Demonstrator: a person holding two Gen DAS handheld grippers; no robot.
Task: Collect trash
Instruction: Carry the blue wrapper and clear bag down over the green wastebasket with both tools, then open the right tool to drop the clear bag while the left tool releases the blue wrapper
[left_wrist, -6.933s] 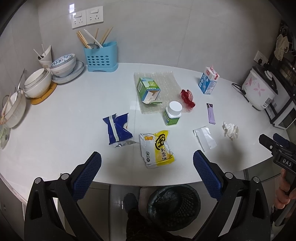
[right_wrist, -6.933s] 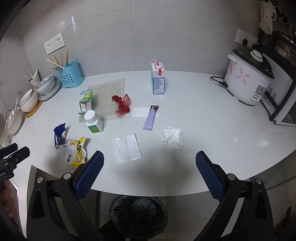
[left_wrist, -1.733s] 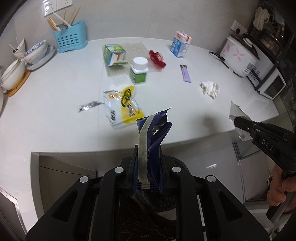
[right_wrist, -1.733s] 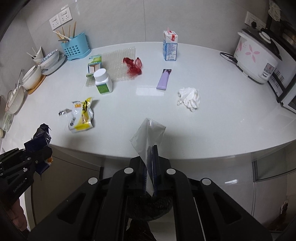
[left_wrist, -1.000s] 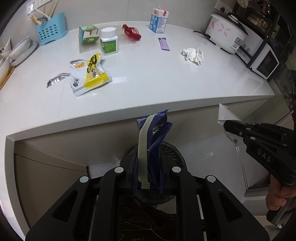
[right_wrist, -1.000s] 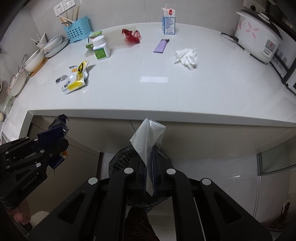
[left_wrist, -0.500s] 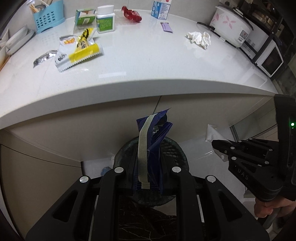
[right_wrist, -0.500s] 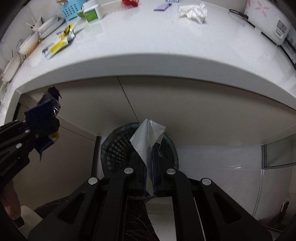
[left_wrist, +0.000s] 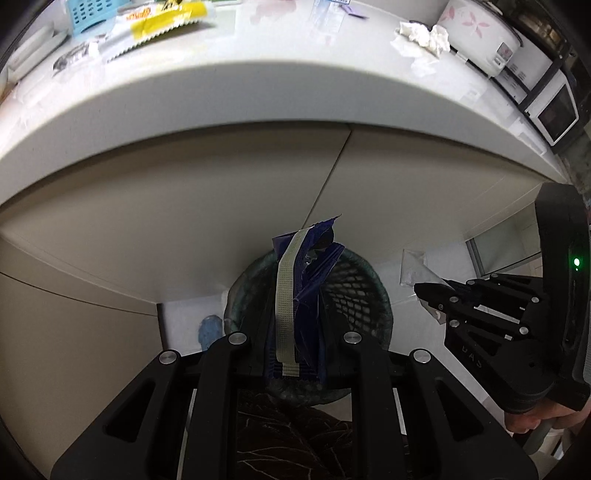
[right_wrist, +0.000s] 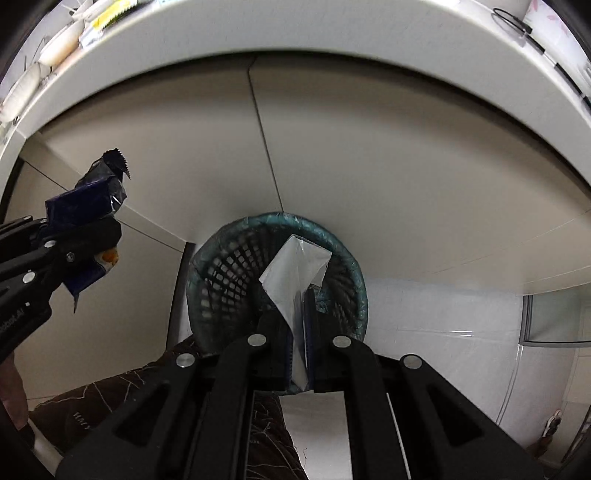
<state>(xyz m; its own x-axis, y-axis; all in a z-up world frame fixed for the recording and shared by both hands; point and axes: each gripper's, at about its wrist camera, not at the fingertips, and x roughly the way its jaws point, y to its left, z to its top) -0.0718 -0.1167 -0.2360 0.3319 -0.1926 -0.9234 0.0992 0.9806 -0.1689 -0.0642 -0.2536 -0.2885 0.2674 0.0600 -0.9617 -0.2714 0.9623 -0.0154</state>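
Dark blue snack wrapper (left_wrist: 306, 295): crumpled foil, serrated torn top, a pale ribbed strip running down its face. It is pinched in the left tool (left_wrist: 295, 365), jaws narrow and clamped on it. In the left wrist view it stands over the mouth of the trash basket (left_wrist: 373, 295).

Clear plastic bag (right_wrist: 295, 269): thin, translucent, folded to a point. The right tool (right_wrist: 300, 332) holds it, jaws fully closed on its lower edge. In the right wrist view it sits over the basket opening.

Trash basket: round, dark mesh wall, dark liner folded over the rim, on the floor below the front edge of the counter (left_wrist: 258, 96). Inside, only mesh and liner can be made out; contents cannot be told.

Left wrist view only: counter top with a yellow snack packet (left_wrist: 166, 18) near the far left corner, a crumpled white tissue (left_wrist: 424, 33) and a rice cooker (left_wrist: 476, 29) toward the right end, and a hand (left_wrist: 532, 417) under the right tool's handle.

Right wrist view only: the wrapper's side profile (right_wrist: 85, 229), beside the basket rather than over it, and a dark patterned trouser leg (right_wrist: 221, 406) at the bottom.
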